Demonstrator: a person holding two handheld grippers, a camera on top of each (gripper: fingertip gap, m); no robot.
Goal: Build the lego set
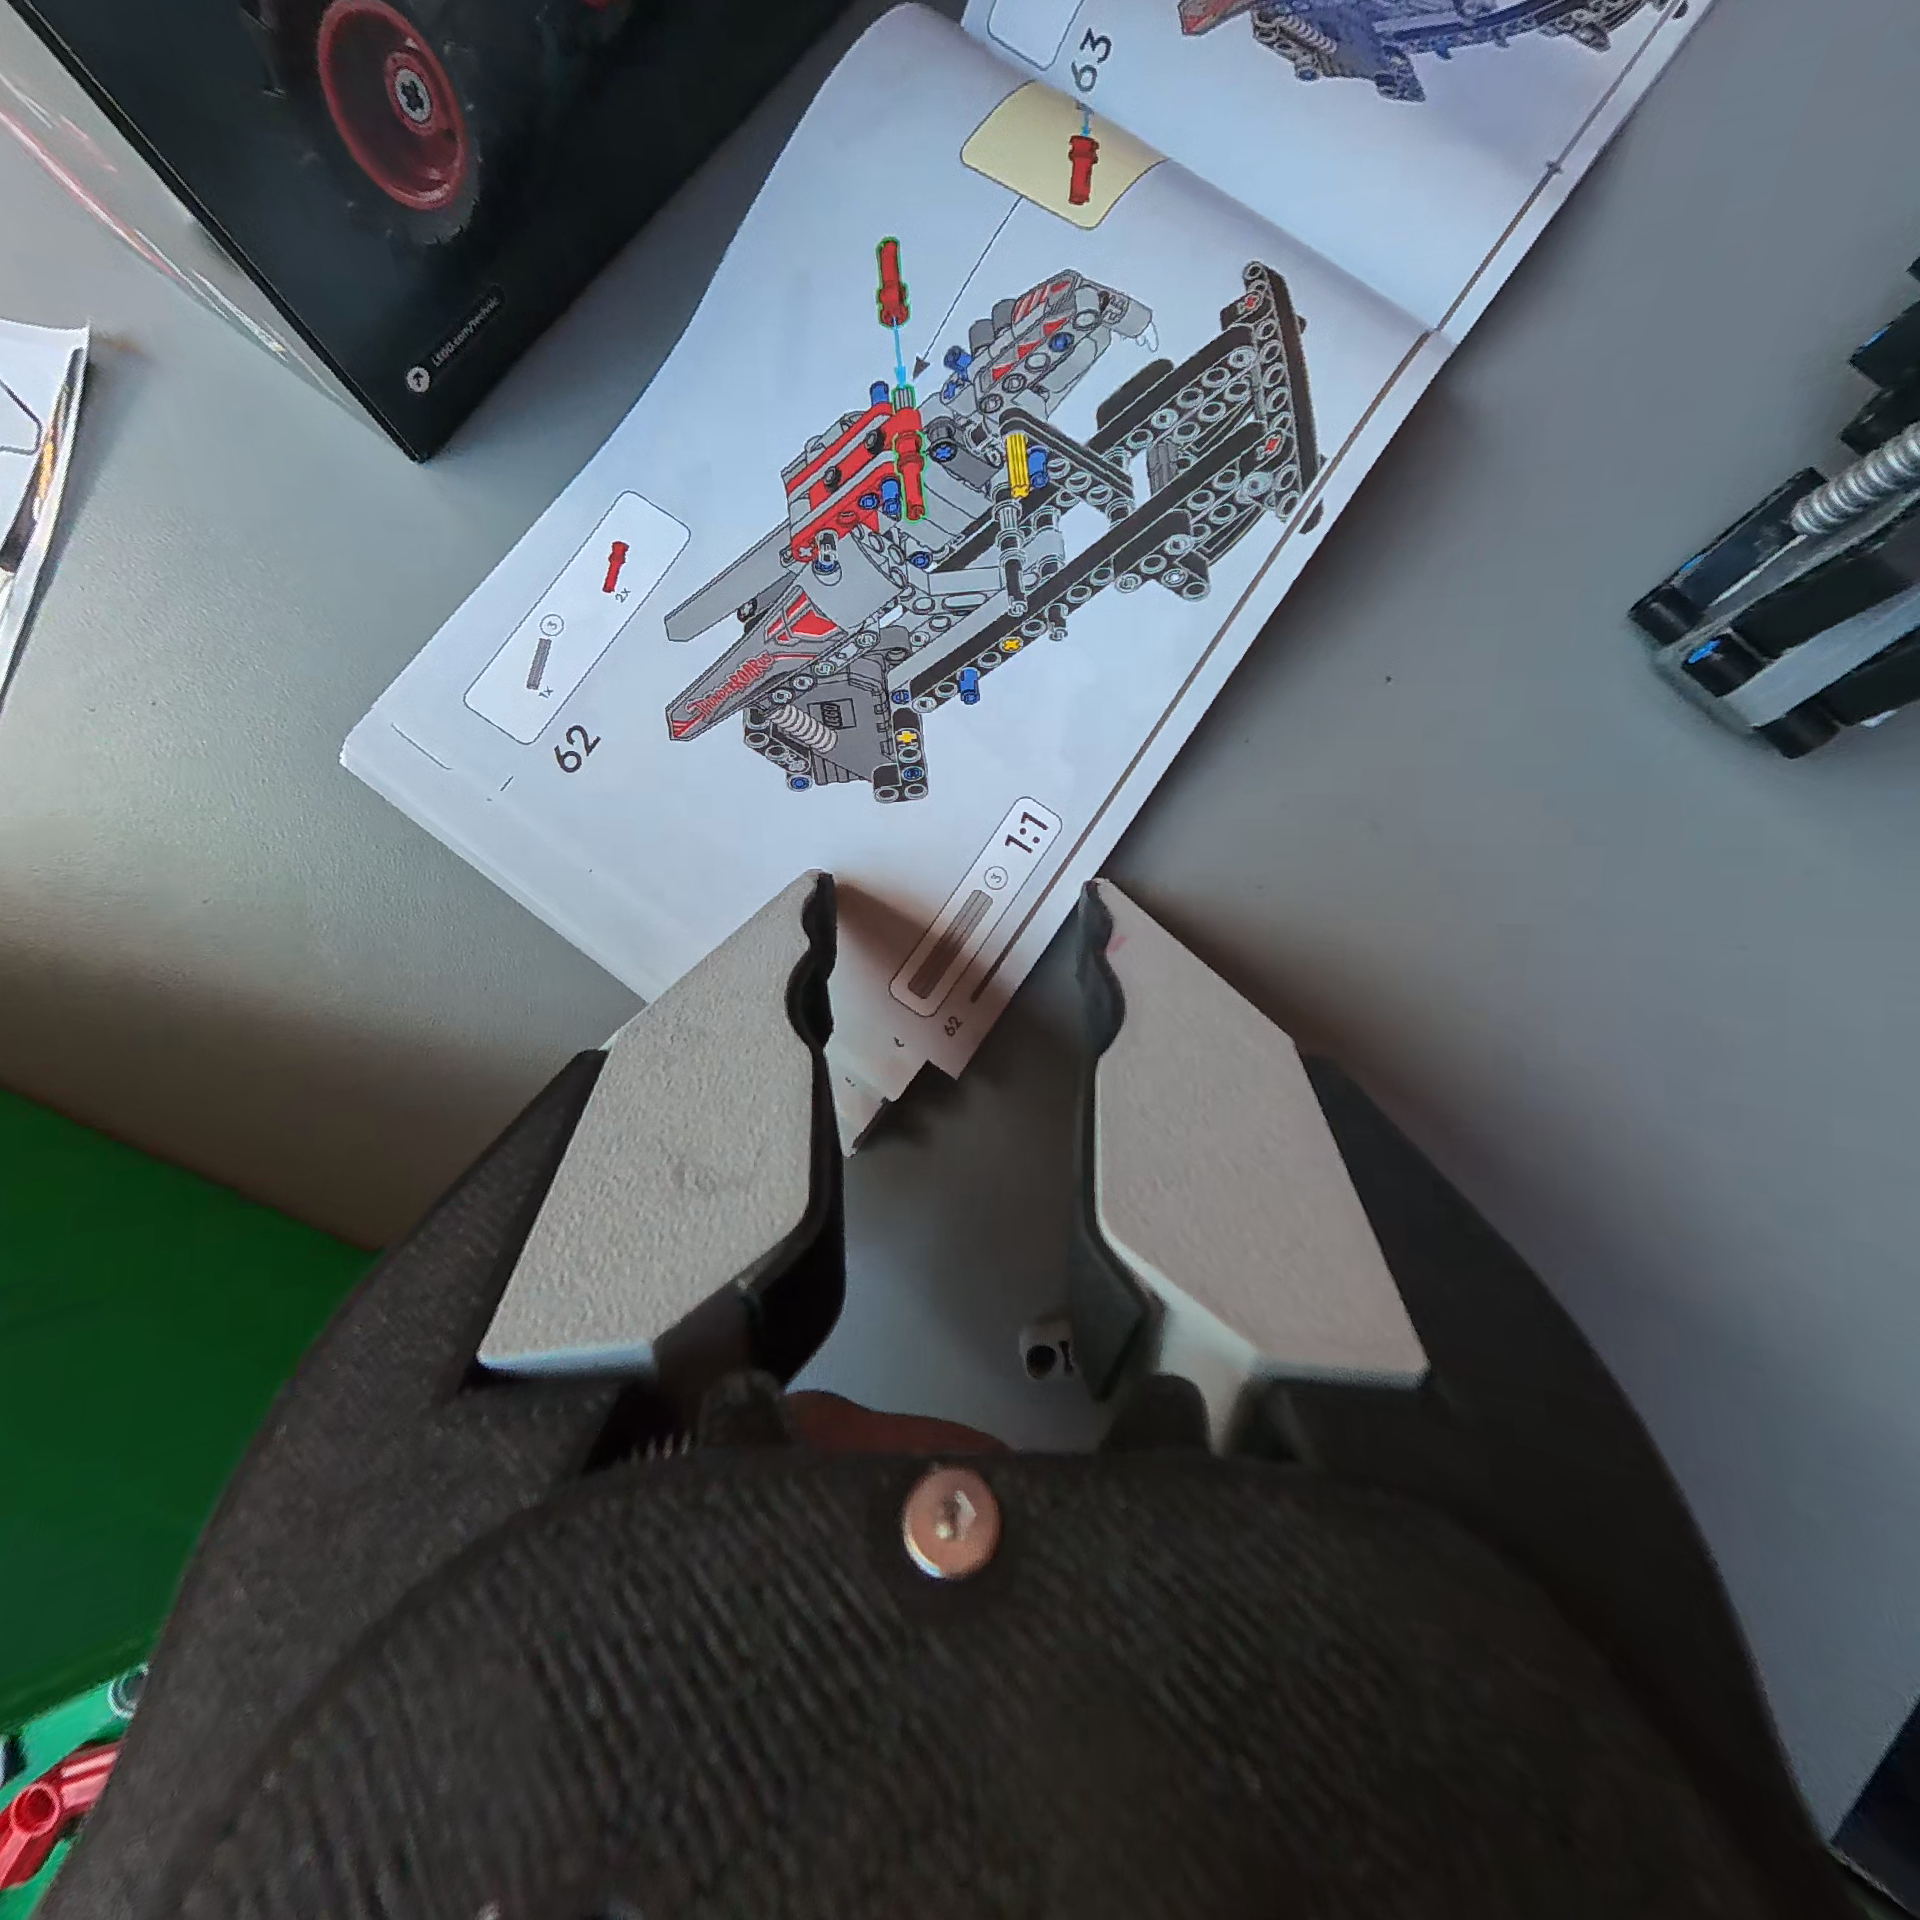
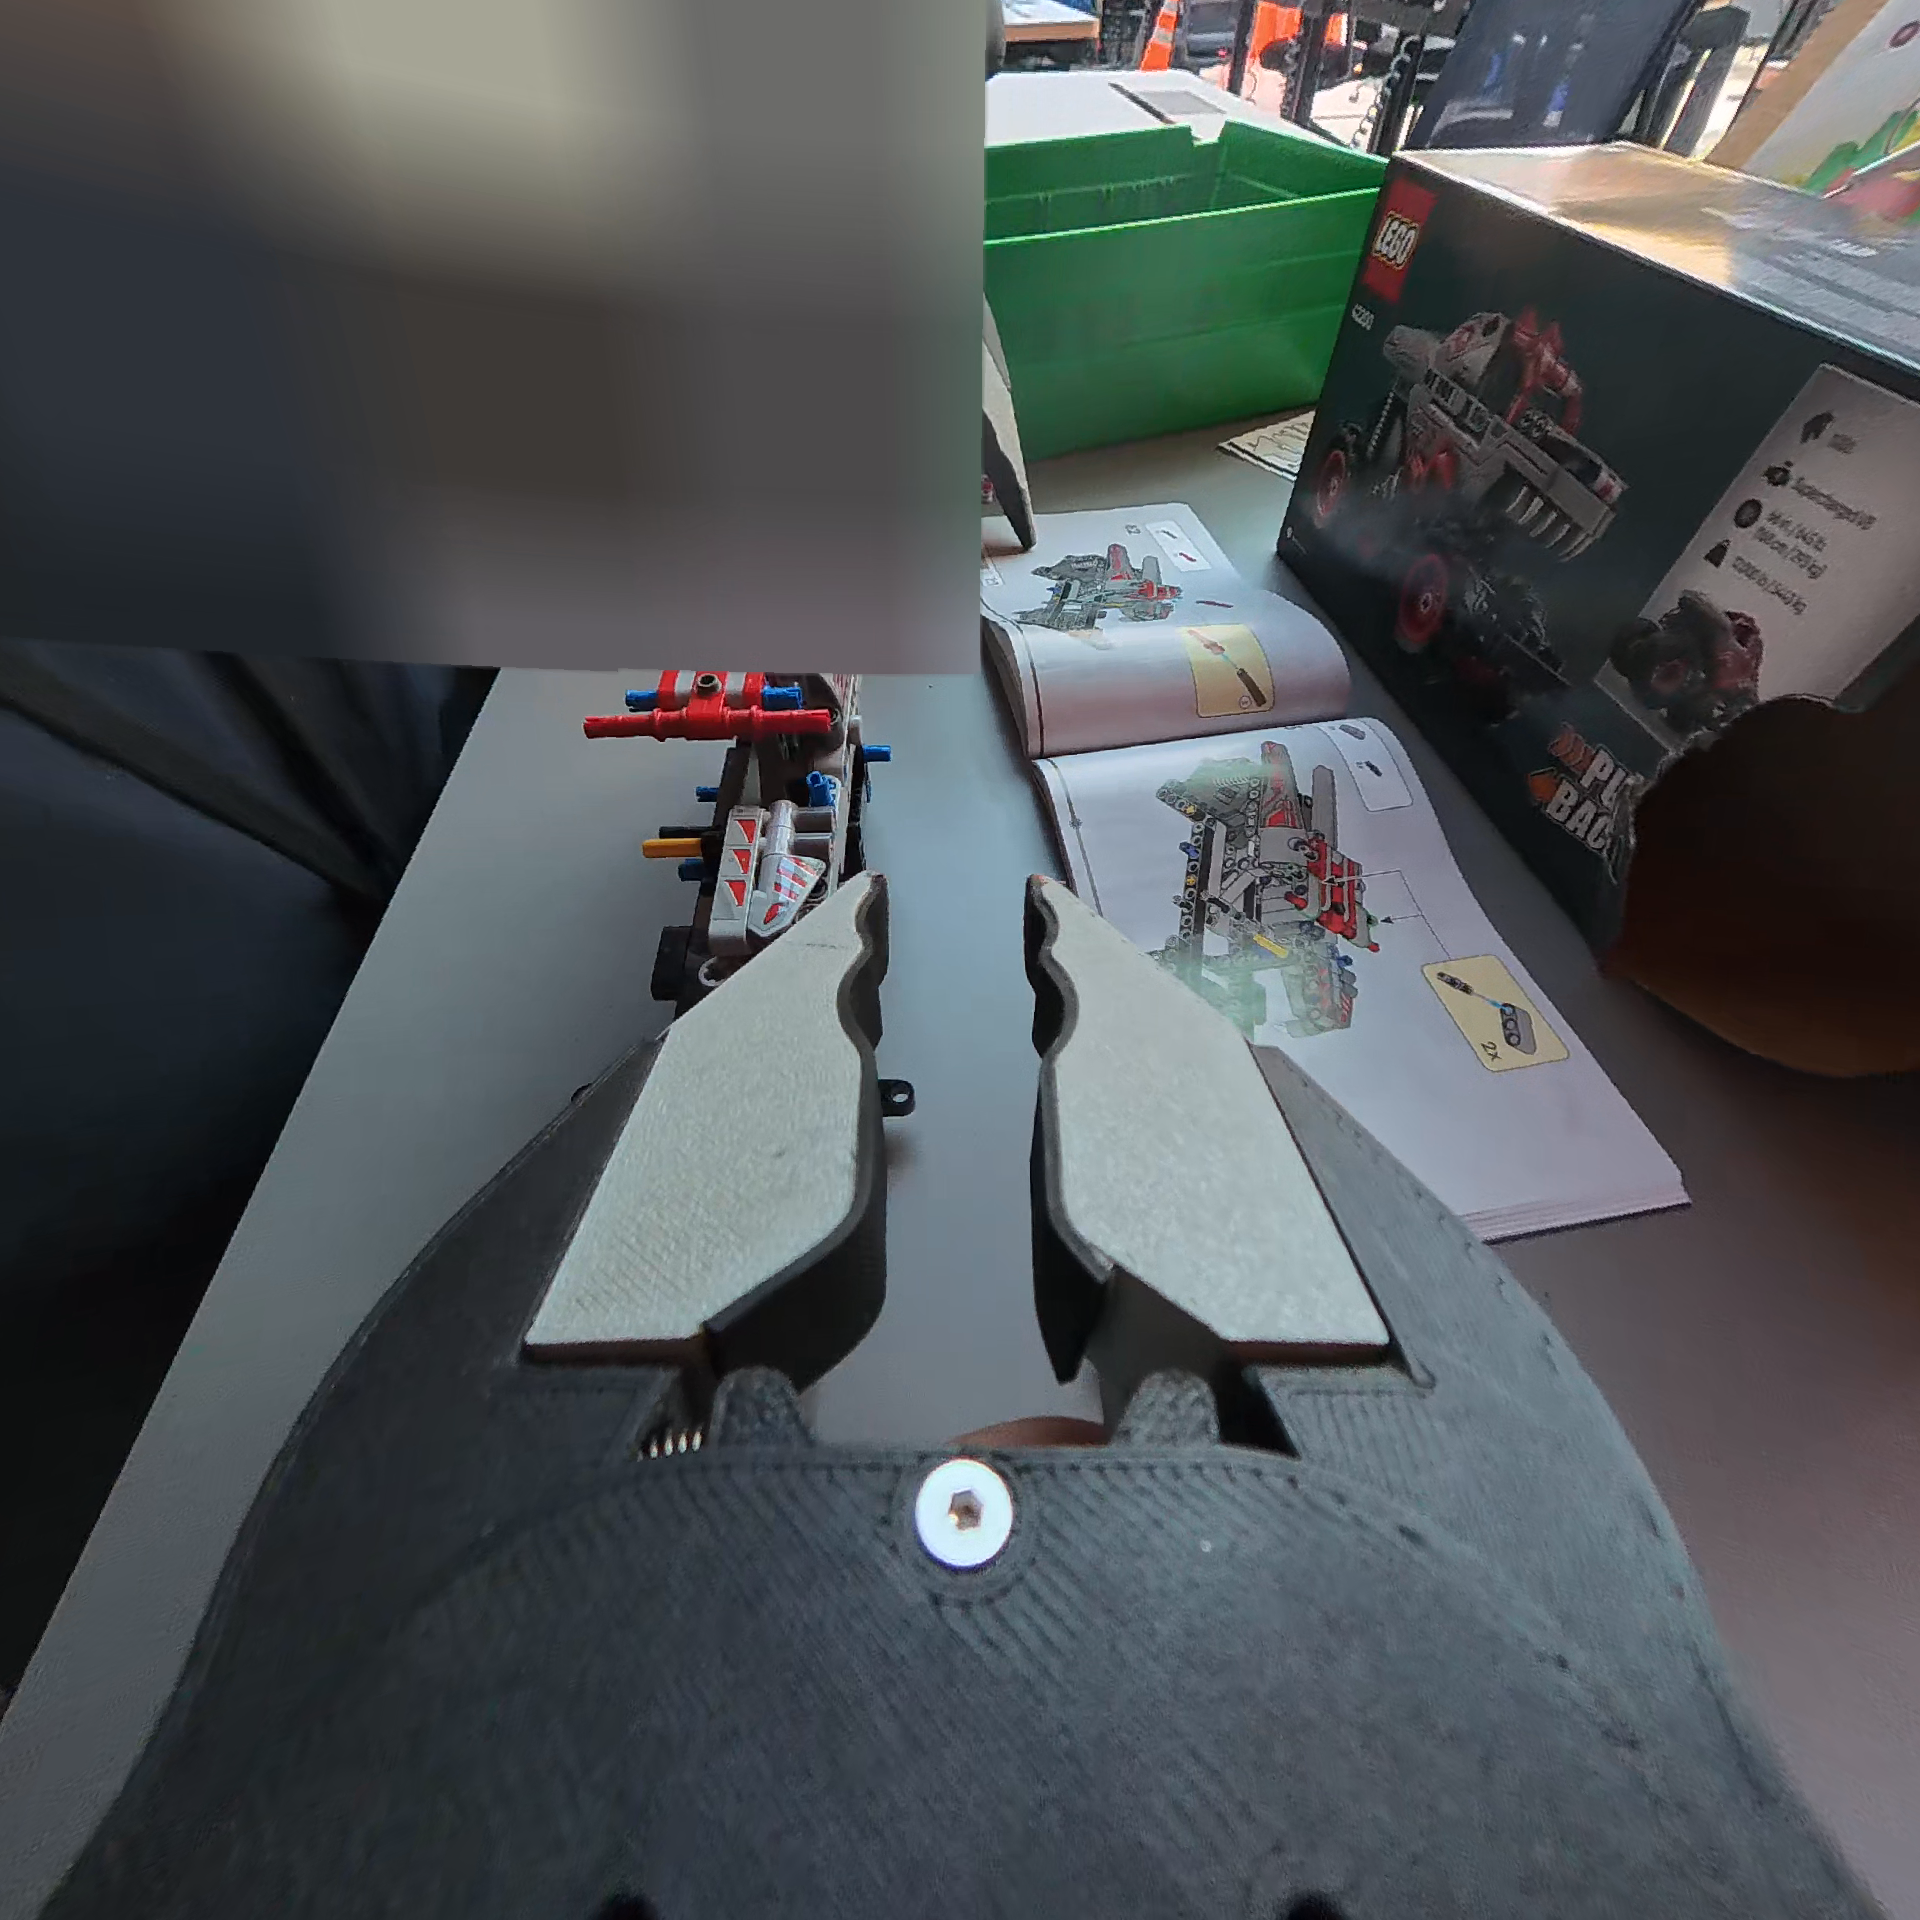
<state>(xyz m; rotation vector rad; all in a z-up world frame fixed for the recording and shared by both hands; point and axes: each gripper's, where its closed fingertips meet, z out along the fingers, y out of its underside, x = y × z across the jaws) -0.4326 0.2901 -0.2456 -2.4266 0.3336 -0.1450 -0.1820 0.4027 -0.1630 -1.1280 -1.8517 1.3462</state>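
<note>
The open instruction booklet (image 1: 935, 499) lies on the grey table (image 1: 1455, 1039). My left gripper (image 1: 956, 904) is open and empty, hovering over the booklet's near corner. The half-built model, black and grey, shows at the right edge of the left wrist view (image 1: 1787, 603). In the right wrist view the model (image 2: 769, 831) lies on the table with red, blue and yellow pins sticking out. My right gripper (image 2: 956, 904) is open and empty, its left fingertip just beside the model's near end. The booklet (image 2: 1351, 935) lies to its right.
The dark set box (image 1: 343, 177) stands beyond the booklet, also in the right wrist view (image 2: 1558, 499). A green bin (image 2: 1174, 291) stands behind; its edge and red loose parts (image 1: 42, 1808) show lower left. A small grey part (image 1: 1042, 1356) and a small black part (image 2: 896, 1093) lie on the table. Some 30 cm of space lies between my two pairs of fingers.
</note>
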